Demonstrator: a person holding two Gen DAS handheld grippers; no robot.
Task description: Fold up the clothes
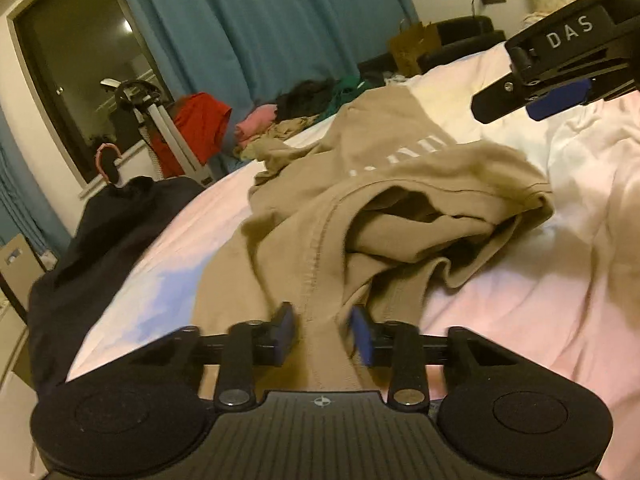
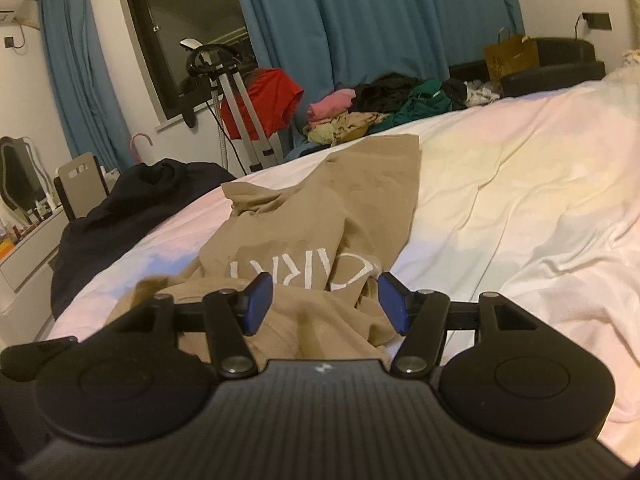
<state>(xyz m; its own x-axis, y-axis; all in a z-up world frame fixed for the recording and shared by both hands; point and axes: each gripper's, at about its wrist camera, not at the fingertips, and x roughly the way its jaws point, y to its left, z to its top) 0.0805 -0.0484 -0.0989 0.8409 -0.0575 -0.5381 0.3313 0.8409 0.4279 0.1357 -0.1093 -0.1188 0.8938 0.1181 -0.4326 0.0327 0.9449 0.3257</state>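
A tan T-shirt (image 1: 400, 184) with white lettering lies crumpled on the white bed sheet (image 1: 560, 280). My left gripper (image 1: 322, 332) has its blue pads close on either side of a seamed fold of the shirt near its collar, gripping it. My right gripper (image 2: 326, 304) is open, its pads wide apart just above the shirt's (image 2: 320, 216) near bunched edge, holding nothing. The right gripper also shows in the left wrist view (image 1: 552, 96), hovering above the bed at the upper right.
A dark garment (image 2: 132, 208) lies at the bed's left edge. A pile of mixed clothes (image 2: 380, 108) sits at the far edge. A red garment on a stand (image 2: 264, 100), blue curtains (image 2: 380, 12), a window and a paper bag (image 2: 510, 58) lie beyond.
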